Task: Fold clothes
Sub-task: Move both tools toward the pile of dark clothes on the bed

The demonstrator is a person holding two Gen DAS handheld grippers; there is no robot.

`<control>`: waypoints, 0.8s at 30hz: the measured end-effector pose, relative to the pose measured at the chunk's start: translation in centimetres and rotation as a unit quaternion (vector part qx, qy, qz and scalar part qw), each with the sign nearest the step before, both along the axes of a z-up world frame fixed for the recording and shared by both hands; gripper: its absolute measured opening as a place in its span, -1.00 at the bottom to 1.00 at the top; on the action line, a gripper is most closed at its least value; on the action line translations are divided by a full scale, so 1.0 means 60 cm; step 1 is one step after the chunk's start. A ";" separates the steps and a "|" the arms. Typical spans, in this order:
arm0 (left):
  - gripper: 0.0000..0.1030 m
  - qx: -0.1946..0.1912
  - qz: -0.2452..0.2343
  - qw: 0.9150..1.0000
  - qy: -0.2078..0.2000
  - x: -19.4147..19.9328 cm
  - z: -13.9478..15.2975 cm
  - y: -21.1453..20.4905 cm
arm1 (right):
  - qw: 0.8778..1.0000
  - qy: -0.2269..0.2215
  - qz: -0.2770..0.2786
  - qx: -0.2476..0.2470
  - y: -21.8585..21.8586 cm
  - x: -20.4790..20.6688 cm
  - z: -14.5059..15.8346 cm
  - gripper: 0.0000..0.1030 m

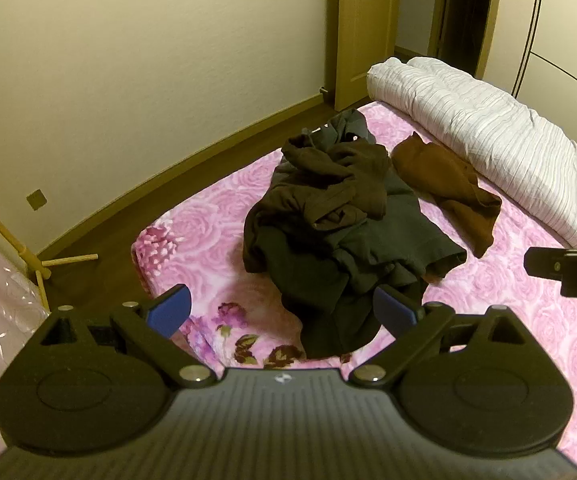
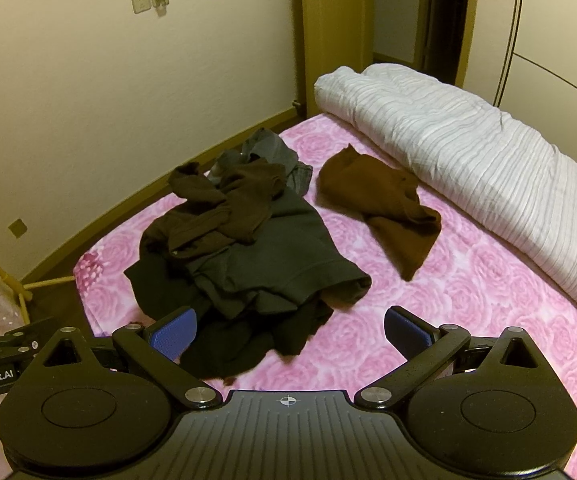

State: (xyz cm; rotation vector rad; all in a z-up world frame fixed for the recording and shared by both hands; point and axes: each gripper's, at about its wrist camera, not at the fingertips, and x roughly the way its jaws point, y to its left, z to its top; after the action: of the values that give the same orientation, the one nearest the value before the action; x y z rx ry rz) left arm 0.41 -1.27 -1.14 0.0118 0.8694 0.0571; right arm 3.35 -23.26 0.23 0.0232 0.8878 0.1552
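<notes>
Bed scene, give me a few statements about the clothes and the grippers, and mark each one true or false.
1. Both grippers are open and hold nothing. True: the left gripper and the right gripper show spread fingers with no cloth between them.
2. The brown garment lies on top of the dark clothes pile. False: it lies apart, between the pile and the rolled white quilt.
3. The clothes rest on a pink floral blanket. True.
4. The dark pile is neatly folded. False: it is a crumpled heap.
5. The quilt covers the pile. False: it lies rolled along the far side.
</notes>
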 end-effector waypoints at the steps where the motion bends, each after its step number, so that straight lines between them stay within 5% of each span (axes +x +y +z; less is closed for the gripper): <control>1: 0.87 0.000 0.000 1.000 0.001 0.000 0.000 0.001 | 1.000 0.000 0.001 0.000 0.001 0.000 0.000 1.00; 24: 0.87 0.012 0.020 1.000 0.015 -0.009 -0.008 0.011 | 1.000 0.016 0.017 0.014 0.015 0.012 -0.022 1.00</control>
State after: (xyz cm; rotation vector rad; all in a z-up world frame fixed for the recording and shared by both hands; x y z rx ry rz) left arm -0.14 -0.63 -1.64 0.0182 0.8996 0.1063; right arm 4.07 -22.34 -1.11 0.0364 0.9178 0.2000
